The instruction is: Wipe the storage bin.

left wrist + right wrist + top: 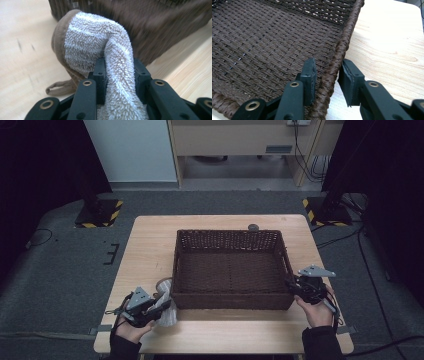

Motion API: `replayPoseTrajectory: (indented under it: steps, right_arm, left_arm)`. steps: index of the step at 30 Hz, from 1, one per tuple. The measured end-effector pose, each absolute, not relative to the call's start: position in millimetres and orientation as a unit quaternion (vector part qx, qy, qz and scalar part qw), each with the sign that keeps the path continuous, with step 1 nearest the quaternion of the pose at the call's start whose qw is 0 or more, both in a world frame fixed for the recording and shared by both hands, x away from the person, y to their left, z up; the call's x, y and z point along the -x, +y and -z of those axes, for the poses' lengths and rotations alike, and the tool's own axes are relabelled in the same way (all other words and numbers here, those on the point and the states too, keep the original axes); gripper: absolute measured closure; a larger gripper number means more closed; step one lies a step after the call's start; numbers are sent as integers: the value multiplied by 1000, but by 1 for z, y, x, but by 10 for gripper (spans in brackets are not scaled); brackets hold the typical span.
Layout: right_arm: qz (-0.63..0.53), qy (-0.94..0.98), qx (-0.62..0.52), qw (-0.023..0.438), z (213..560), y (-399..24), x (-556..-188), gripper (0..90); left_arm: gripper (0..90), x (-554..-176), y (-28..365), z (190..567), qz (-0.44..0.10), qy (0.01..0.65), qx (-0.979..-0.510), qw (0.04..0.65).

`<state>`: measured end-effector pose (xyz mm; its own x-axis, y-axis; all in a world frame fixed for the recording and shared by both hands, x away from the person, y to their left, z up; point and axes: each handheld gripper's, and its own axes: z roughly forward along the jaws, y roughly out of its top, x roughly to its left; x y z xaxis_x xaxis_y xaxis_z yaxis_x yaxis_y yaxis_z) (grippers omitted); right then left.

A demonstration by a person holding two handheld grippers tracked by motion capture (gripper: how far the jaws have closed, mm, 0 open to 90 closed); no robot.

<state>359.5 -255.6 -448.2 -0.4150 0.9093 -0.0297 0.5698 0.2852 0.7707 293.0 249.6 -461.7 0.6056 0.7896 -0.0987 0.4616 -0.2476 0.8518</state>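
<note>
A fuzzy beige-and-white striped sock point(95, 42) with a brown cuff lies at the basket's near left corner on the table point(150, 240). My left gripper point(118, 65) is shut on the sock's middle, pinching a fold of it between the pads. From above, the left gripper point(161, 306) and the sock point(169, 316) sit by the table's front edge. A dark brown wicker basket point(230, 234) stands in the table's middle, with nothing in it. My right gripper point(292, 287) straddles the basket's right rim near the front corner. In the right gripper view the right gripper point(327, 68) has its pads pressed on either side of the braided rim point(344, 37).
A small dark round object point(253, 226) lies on the table just beyond the basket's far rim. Bare wood runs left and right of the basket. Two stands with yellow-and-black striped bases point(100, 214) flank the table on the floor, and cables trail at the right.
</note>
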Motion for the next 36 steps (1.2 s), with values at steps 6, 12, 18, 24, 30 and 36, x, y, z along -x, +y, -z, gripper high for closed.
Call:
replayPoseTrajectory:
  steps: [6, 12, 18, 24, 30, 36]
  right_arm:
    - [-351, 765, -484, 242, 448, -256, -360, 663]
    - [-351, 765, -484, 241, 448, -256, -360, 663]
    - [-350, 765, -484, 241, 448, -255, -359, 663]
    - [-350, 764, -484, 242, 448, -255, -359, 664]
    - [-351, 763, -486, 243, 448, -255, -359, 663]
    - [-352, 763, -486, 240, 448, -256, -359, 663]
  left_arm:
    - [687, -281, 252, 442, -191, 411, -744, 491]
    - [678, -278, 242, 456, -187, 417, -759, 464]
    - [677, -283, 233, 479, -175, 425, -784, 417]
    - [677, -288, 231, 492, -172, 429, -794, 395]
    - [672, -292, 227, 500, -176, 432, -797, 384]
    - [670, -294, 231, 500, -166, 438, -794, 388]
